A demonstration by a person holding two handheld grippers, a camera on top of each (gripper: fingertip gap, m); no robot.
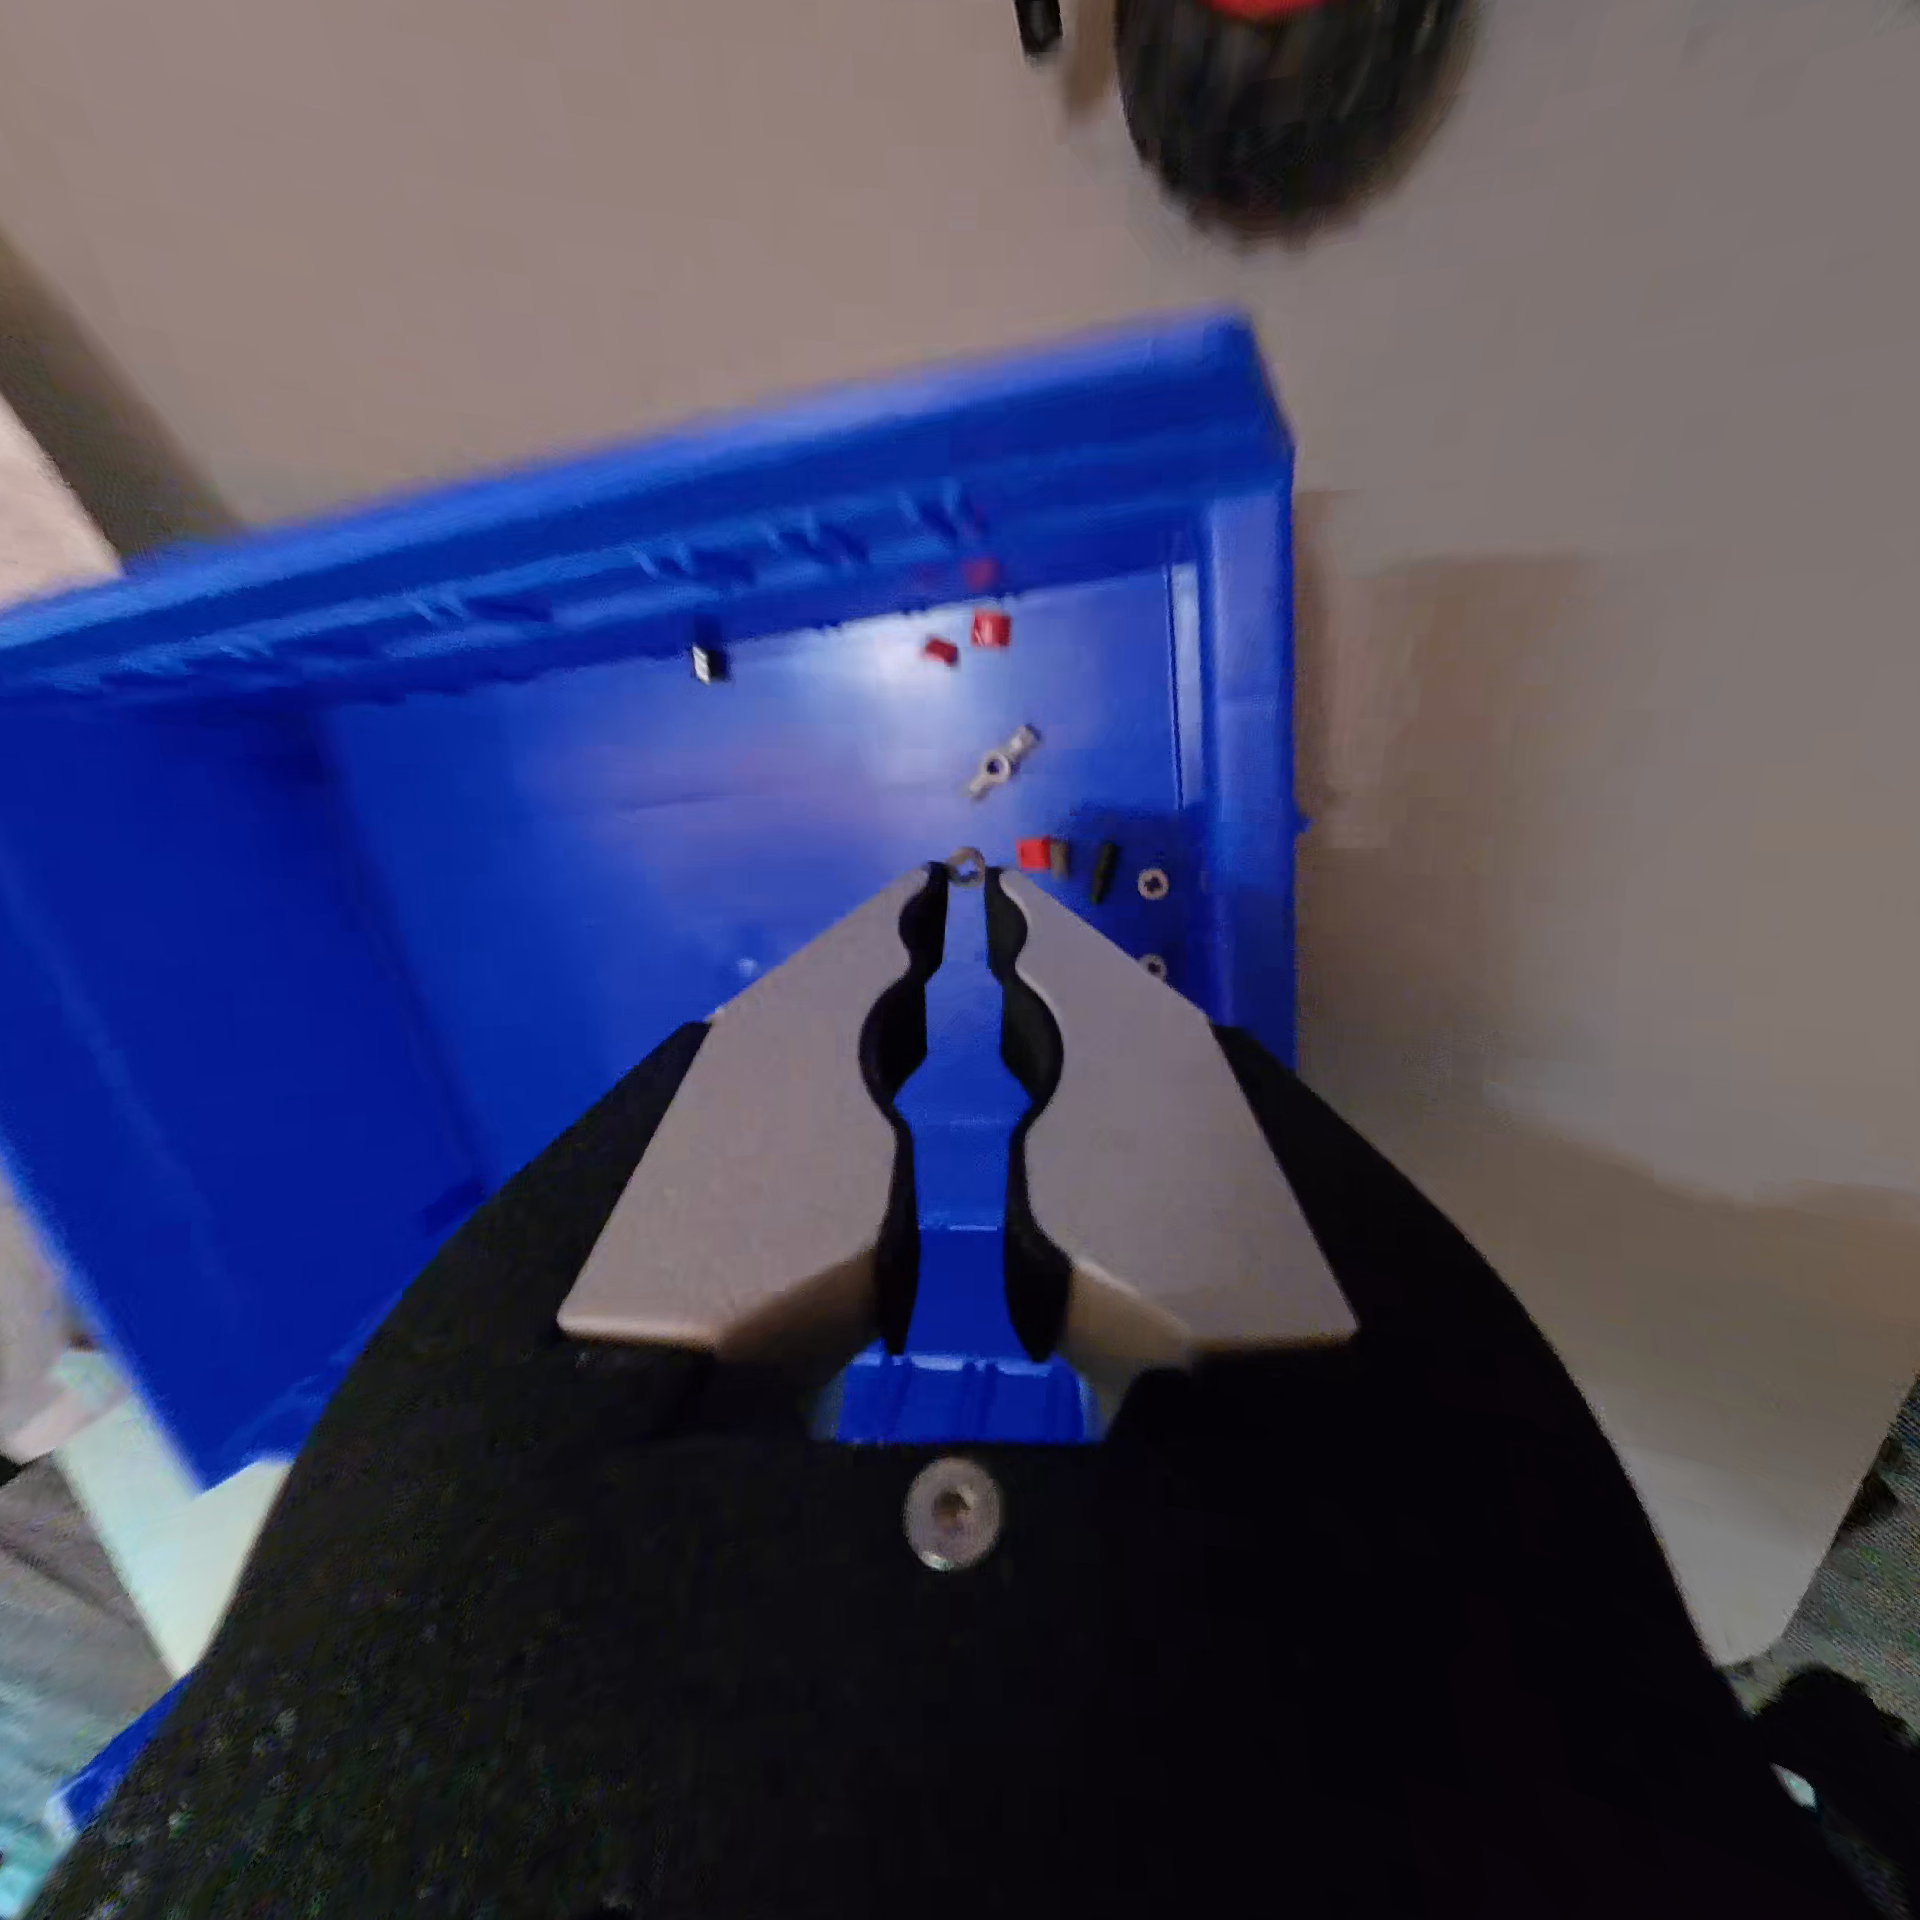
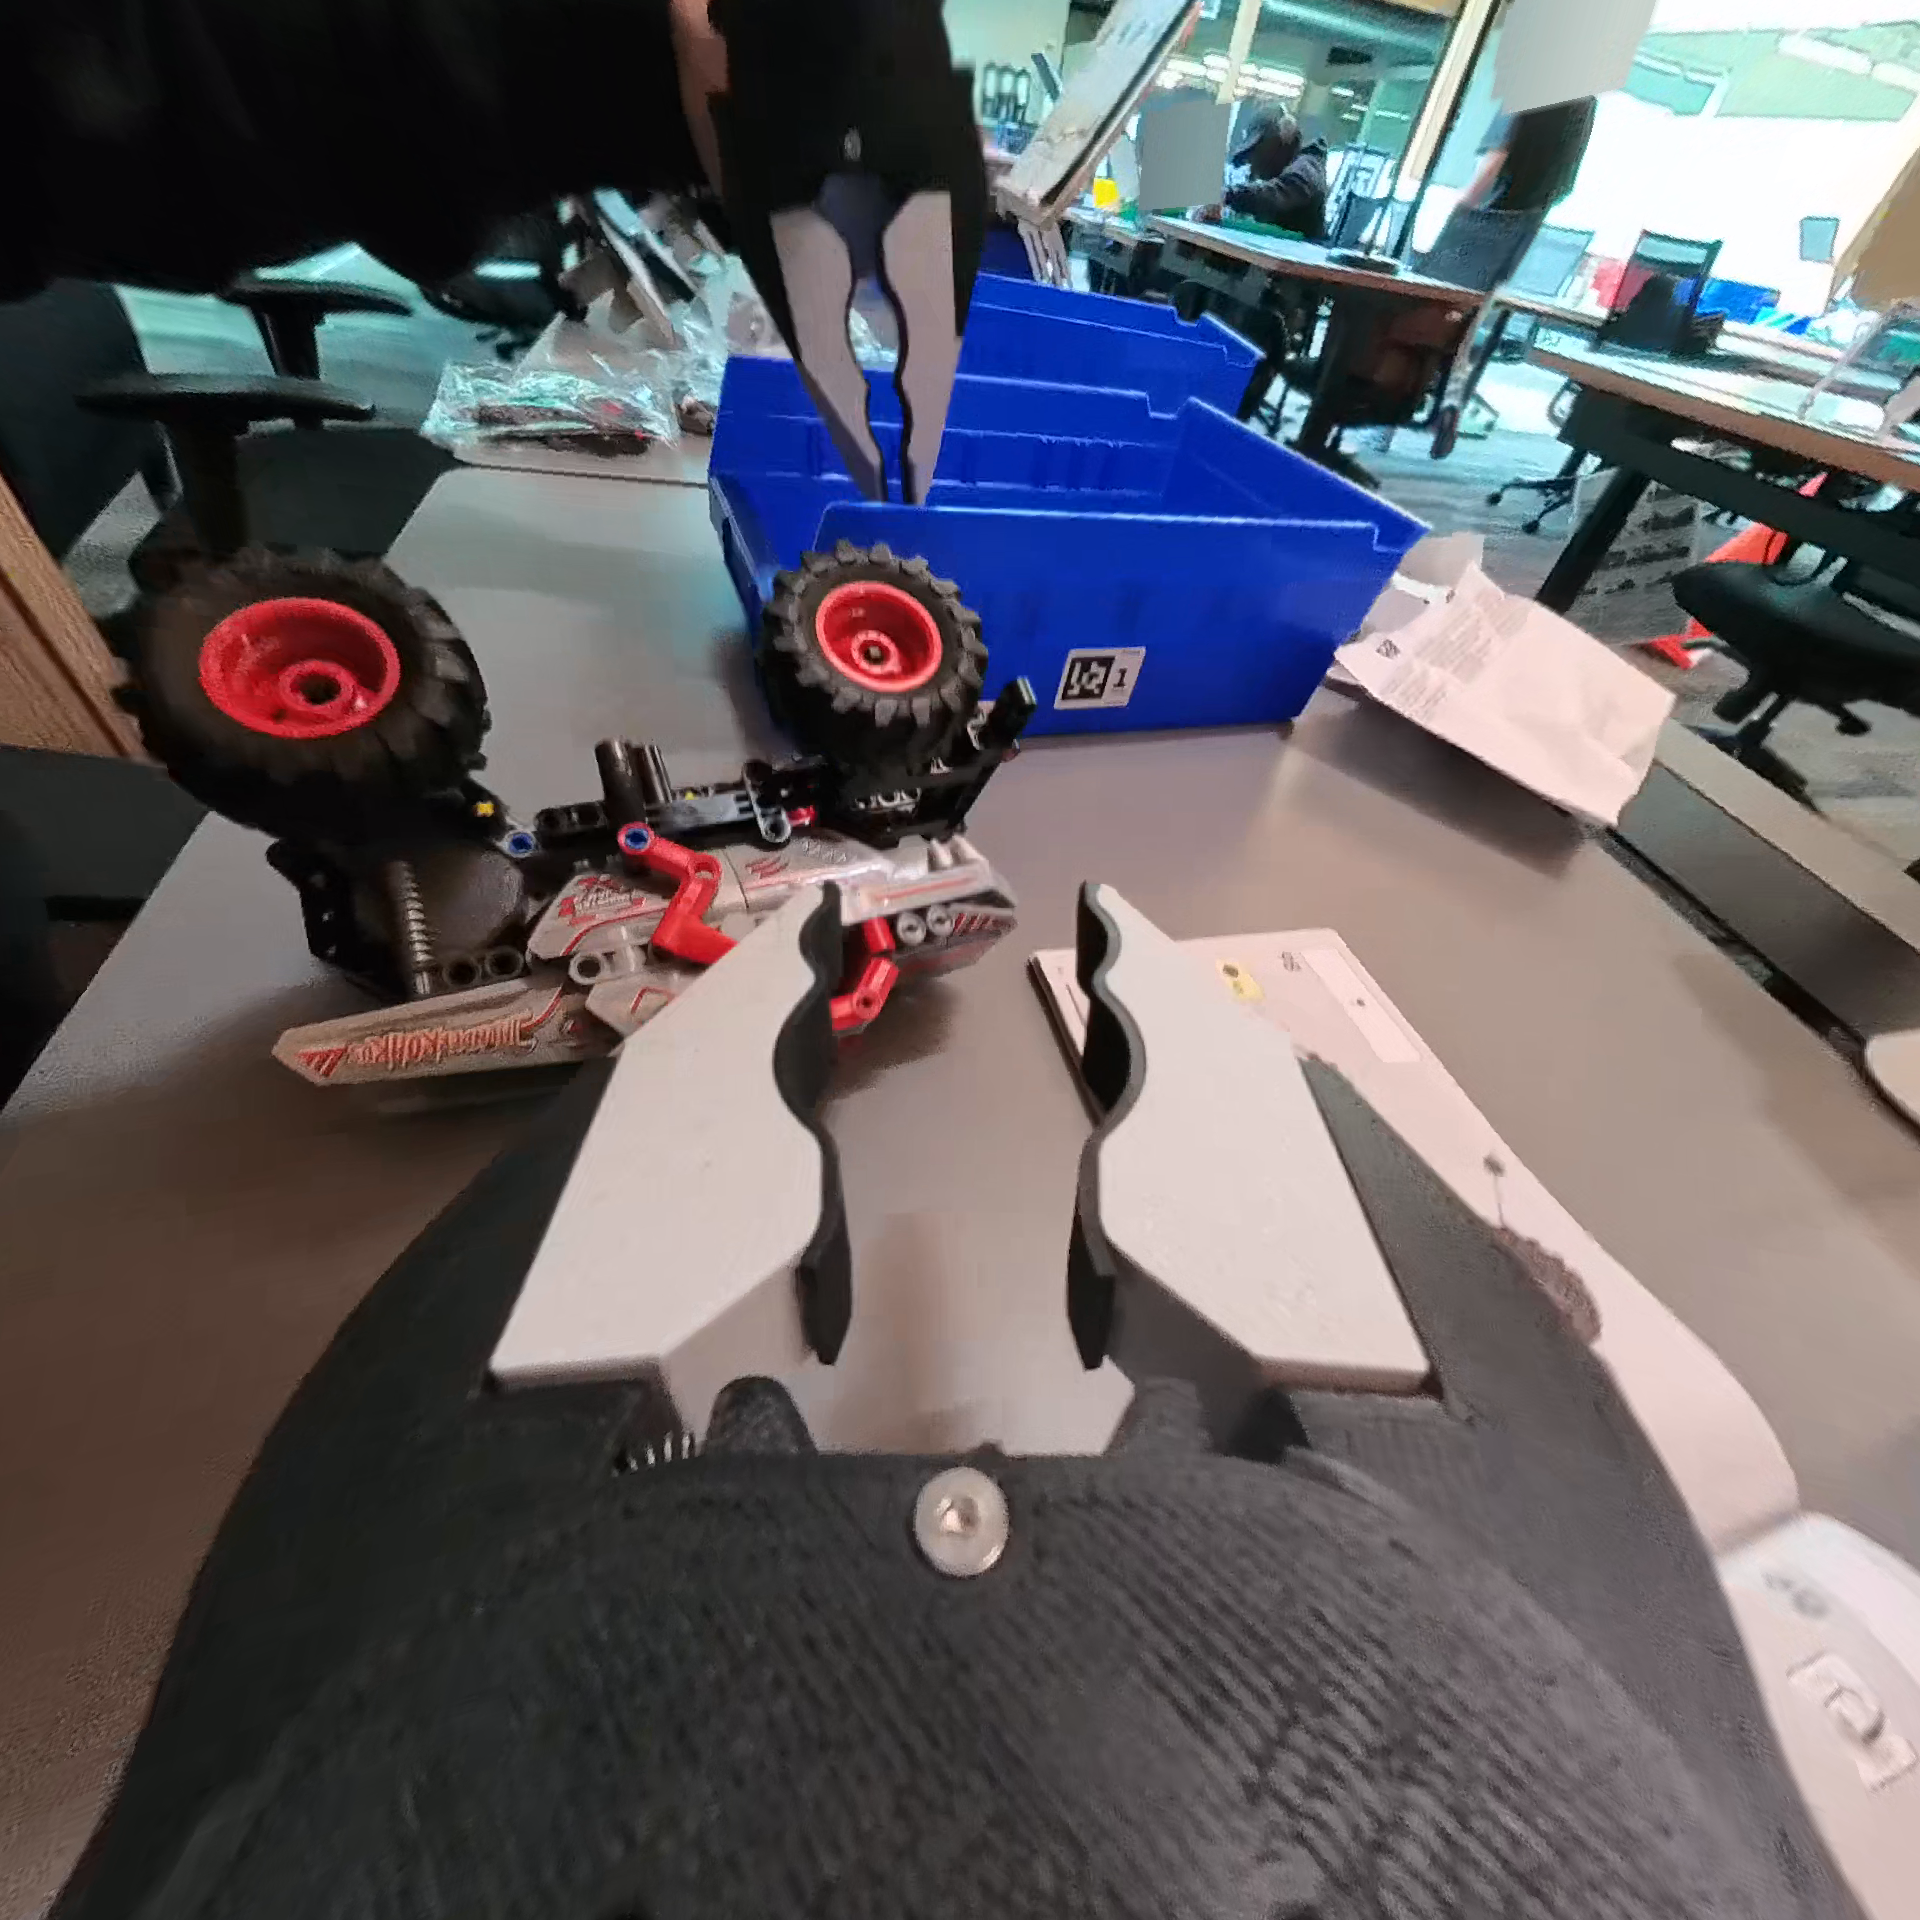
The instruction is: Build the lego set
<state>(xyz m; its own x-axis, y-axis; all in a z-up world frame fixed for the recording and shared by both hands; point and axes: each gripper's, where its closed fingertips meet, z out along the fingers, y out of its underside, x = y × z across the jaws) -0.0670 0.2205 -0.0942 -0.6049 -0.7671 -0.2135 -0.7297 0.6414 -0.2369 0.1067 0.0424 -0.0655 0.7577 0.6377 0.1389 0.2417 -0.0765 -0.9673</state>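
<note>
My left gripper reaches down into the blue bin, its tips nearly closed on a small grey ringed lego piece. Loose pieces lie on the bin floor: red ones, a grey connector and a black one. In the right wrist view the left gripper dips into the bin. The part-built lego truck lies on its side on the table, with two red-hubbed wheels. My right gripper is open and empty, just right of the truck.
A white booklet lies under the right gripper's right finger. A crumpled paper sheet lies right of the bin. Plastic bags lie at the back. Office chairs stand beyond the table's left edge. A wheel shows blurred past the bin. The grippers' ends are close to 25 cm from one another. Both grippers' tips are roughly 15 cm from the wheel.
</note>
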